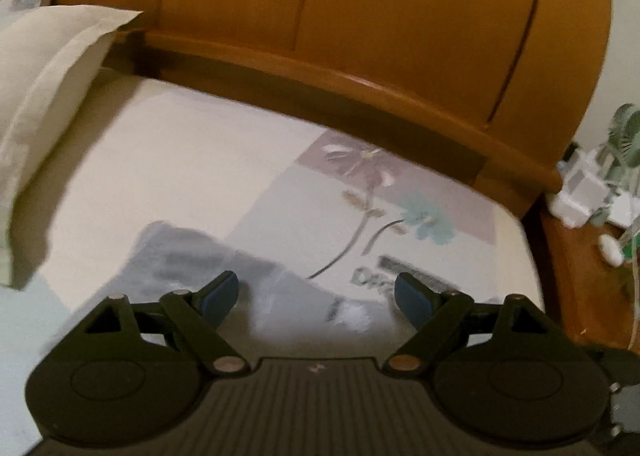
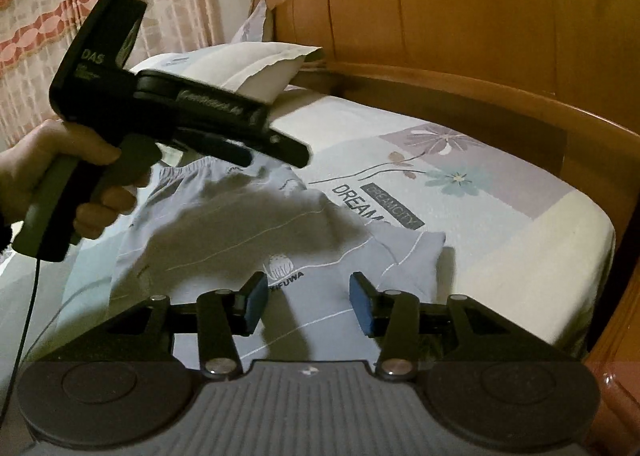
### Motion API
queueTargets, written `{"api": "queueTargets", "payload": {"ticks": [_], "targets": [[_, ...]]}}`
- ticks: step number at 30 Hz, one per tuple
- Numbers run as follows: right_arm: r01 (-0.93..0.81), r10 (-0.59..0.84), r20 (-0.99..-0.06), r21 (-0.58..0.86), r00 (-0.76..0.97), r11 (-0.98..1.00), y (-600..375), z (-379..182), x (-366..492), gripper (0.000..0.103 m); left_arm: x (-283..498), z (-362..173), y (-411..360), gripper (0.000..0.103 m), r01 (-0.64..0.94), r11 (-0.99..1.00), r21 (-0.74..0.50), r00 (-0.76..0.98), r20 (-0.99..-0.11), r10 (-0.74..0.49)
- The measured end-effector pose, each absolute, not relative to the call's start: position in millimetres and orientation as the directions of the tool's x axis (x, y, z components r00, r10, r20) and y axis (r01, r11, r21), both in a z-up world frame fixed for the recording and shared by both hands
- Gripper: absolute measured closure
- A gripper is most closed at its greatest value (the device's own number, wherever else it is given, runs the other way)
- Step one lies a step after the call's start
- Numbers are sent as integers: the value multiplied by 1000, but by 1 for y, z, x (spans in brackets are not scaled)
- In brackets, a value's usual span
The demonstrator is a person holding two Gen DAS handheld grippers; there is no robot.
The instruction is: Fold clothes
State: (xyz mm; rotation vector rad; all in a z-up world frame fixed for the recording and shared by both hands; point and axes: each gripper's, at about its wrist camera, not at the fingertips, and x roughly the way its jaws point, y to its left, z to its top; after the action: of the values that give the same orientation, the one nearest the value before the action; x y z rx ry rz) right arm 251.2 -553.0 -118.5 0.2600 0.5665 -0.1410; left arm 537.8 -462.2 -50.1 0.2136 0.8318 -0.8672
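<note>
The shorts (image 2: 248, 240), pale blue-grey with thin white lines, lay spread on the bed (image 2: 520, 256), just before the right gripper (image 2: 308, 302), whose jaws stood apart and empty. Only the right view showed them clearly, with a logo reading "YIFUWA", the sheet's print "DREAMCITY", and a hand (image 2: 60, 172) holding the left gripper (image 2: 276, 154), marked "DAS", above the waistband. In the blurred left view, the left gripper (image 1: 316, 296) was spread, grasping nothing; a nightstand (image 1: 580, 268) appeared only there.
</note>
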Motion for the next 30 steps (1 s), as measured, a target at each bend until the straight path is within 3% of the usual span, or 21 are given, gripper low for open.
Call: {"api": "queueTargets", "payload": {"ticks": [7,19,22,30], "targets": [[205,-54,-550,216,834,955,-553,-118,250,51,571,-72,-465,17,676,722,-148,398,-751,-527],[199,-37,-541,244,840,949,-556,-118,250,45,502,-51,-393,16,787,608,-107,351,-733,-583],[197,-33,-545,245,838,949,-558,-117,249,45,505,-70,-372,14,751,655,-85,357,-782,-511],[195,-62,-554,185,830,963,-563,-99,248,45,501,-54,-342,15,723,682,-109,392,-748,-535]]}}
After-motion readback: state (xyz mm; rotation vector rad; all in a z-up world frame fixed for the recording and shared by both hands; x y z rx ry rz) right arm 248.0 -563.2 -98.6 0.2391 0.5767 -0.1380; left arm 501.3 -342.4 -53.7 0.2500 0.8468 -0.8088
